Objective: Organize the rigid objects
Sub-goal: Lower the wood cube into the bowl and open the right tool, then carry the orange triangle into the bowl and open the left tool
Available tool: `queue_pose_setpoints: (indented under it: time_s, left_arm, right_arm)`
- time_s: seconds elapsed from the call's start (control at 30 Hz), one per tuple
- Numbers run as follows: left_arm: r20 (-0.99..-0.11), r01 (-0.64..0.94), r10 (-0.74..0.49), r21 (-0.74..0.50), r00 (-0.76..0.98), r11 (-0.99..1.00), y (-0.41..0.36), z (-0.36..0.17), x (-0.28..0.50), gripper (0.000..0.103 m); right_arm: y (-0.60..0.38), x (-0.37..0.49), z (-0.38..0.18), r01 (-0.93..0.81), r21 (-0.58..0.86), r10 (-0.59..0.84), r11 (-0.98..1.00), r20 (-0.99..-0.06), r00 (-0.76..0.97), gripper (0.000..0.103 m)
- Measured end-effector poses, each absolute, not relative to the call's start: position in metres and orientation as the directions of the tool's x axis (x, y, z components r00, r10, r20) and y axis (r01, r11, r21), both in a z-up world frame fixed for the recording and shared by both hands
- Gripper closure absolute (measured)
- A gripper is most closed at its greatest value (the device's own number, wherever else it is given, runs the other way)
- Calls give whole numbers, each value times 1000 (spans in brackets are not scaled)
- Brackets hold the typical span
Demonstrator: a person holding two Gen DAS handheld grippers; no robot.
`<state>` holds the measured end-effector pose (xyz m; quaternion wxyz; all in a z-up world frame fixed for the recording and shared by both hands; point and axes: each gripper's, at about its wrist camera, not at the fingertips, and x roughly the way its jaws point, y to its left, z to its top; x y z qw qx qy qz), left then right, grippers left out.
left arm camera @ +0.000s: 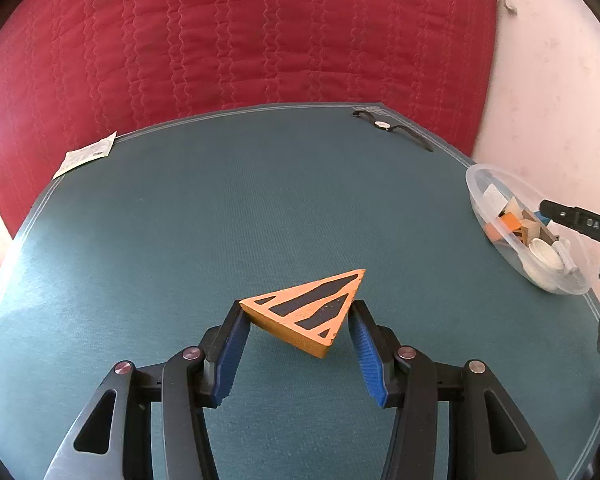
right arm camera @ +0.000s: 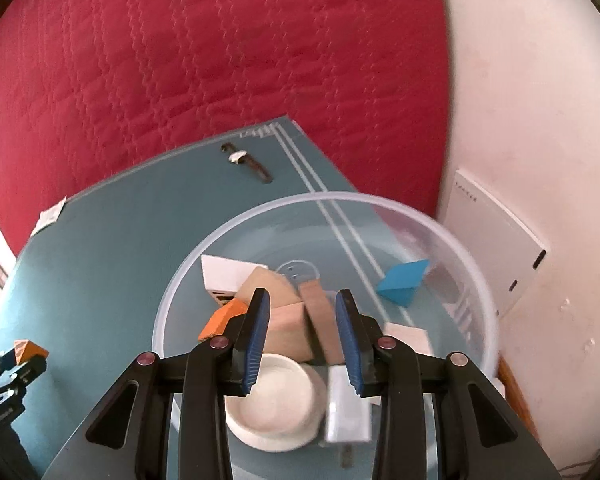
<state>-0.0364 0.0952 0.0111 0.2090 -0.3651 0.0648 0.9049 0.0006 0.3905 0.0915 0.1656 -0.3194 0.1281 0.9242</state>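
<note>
An orange wooden triangle block with black stripes [left arm camera: 314, 312] lies on the green table mat [left arm camera: 220, 220]. My left gripper [left arm camera: 300, 308] is open around it, its blue pads on either side and not pressing; it also shows at the left edge of the right wrist view [right arm camera: 18, 354]. My right gripper [right arm camera: 302, 300] is open and empty above a clear plastic bowl [right arm camera: 476, 280]. The bowl holds wooden blocks [right arm camera: 320, 316], an orange block [right arm camera: 220, 318], a blue block [right arm camera: 404, 282], a white box [right arm camera: 228, 272], and a white round lid [right arm camera: 276, 404]. The bowl shows at the right in the left wrist view [left arm camera: 476, 196].
A wristwatch [left arm camera: 384, 125] lies at the mat's far edge, also in the right wrist view [right arm camera: 244, 162]. A small paper packet [left arm camera: 86, 156] lies at the far left corner. A red quilted bed [left arm camera: 240, 40] lies behind the table. A white panel [right arm camera: 496, 248] leans on the wall at right.
</note>
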Motion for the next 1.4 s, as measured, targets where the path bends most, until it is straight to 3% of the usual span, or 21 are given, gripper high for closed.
queue_pose_setpoints:
  time_s: [0.27, 0.37, 1.4]
  left_arm:
    - [-695, -449, 346, -37, -631, -893, 115, 12, -32, 49]
    - [-703, -460, 362, -55, -612, -886, 124, 14, -32, 49]
    - [-678, -627, 446, 28, -584, -779, 258, 47, -12, 49]
  right_arm:
    - [396, 27, 92, -415, 149, 252, -897, -599, -760, 66]
    - [397, 34, 90, -418, 145, 260, -897, -592, -763, 60]
    - [440, 83, 84, -481, 204, 309, -853, -545, -779, 56]
